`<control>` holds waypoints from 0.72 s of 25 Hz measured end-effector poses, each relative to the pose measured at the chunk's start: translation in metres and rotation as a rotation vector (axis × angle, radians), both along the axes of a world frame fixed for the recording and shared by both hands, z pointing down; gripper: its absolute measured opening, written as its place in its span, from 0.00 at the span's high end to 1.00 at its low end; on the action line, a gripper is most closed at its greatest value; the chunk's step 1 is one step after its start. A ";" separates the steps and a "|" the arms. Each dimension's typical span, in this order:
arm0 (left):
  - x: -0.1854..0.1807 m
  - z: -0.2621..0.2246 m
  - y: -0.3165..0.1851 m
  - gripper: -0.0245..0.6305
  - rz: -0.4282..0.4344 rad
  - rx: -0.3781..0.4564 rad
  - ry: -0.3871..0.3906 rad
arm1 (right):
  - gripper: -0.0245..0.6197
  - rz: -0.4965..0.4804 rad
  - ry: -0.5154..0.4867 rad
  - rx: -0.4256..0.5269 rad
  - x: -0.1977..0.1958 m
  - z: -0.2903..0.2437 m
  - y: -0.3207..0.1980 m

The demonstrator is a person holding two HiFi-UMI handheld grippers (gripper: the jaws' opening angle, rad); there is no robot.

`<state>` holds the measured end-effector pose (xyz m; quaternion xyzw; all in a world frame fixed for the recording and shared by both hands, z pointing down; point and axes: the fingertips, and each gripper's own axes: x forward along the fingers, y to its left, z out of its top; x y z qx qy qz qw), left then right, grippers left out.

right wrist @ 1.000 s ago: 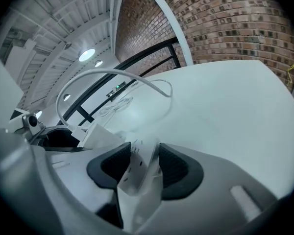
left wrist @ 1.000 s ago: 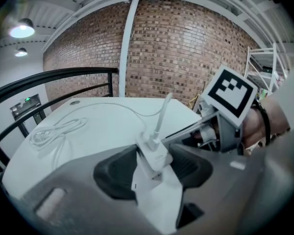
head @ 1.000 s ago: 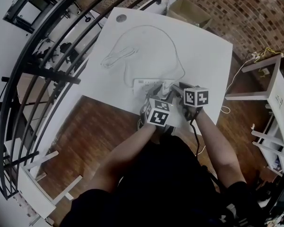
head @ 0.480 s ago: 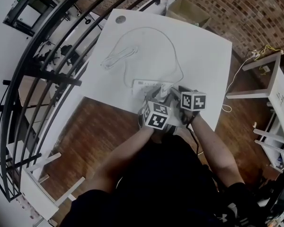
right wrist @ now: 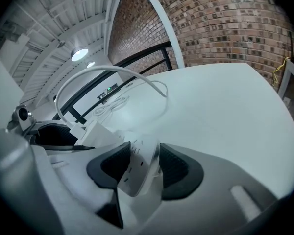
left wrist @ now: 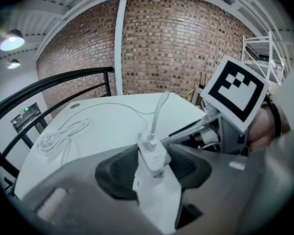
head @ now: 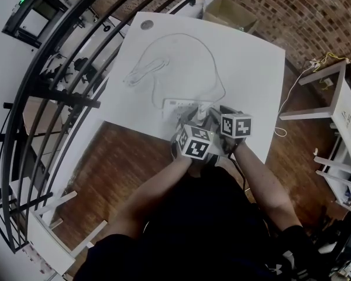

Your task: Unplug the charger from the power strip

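Left gripper point(left wrist: 154, 169) clamps charger point(left wrist: 153, 155); right gripper point(right wrist: 144, 164) clamps power strip point(right wrist: 136, 173)

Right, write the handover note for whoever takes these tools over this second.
Left tool: shut on the white cube-shaped plastic charger. Its white cable runs off across the white table.
Right tool: shut on the long white plastic power strip, bracing it near the table edge closest to the person.
Done: both grips are set.
Left: the charger looks still seated in the strip. Pull it straight out with the left tool while the right tool holds the strip in place.
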<state>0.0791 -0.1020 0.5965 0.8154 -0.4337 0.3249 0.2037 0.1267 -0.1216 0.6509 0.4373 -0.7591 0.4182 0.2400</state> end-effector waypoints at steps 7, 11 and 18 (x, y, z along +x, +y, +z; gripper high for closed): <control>0.003 -0.001 0.005 0.54 0.134 0.062 0.034 | 0.66 0.009 -0.040 -0.020 0.000 0.001 -0.001; 0.006 0.001 0.012 0.48 0.348 0.107 -0.020 | 0.66 0.015 -0.053 -0.028 0.002 0.001 0.000; 0.005 0.005 0.006 0.47 0.659 0.171 -0.120 | 0.66 -0.017 -0.013 -0.027 -0.002 0.001 -0.001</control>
